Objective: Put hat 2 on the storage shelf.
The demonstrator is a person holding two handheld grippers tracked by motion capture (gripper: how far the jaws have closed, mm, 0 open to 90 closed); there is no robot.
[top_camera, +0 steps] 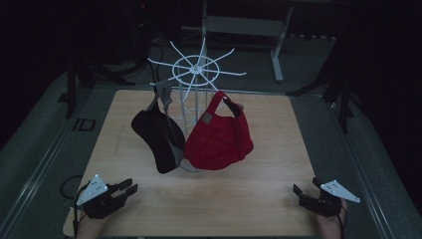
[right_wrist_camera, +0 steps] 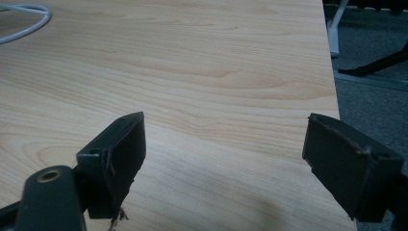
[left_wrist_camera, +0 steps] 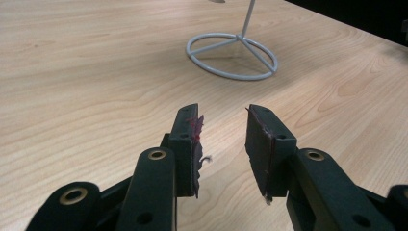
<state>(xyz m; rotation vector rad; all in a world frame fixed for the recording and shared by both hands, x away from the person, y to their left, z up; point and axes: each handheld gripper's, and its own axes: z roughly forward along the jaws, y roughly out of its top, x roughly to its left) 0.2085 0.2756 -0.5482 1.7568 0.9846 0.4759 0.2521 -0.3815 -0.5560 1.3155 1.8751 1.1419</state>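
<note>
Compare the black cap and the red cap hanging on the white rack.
The black cap hangs left of the rack's pole, the red cap right of it. The black cap hangs edge-on and looks narrow; the red cap shows its rounded crown and looks fuller. The black cap has grey trim, the red cap a small grey patch. Both hang from the white rack, clear of the table.

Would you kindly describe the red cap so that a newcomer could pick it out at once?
Start at the wooden table and find the white wire rack standing towards its far side. Two caps hang from the rack's spokes; the red cap is on the right, beside the black cap. Its bright red fabric sets it apart from its dark neighbour.
</note>
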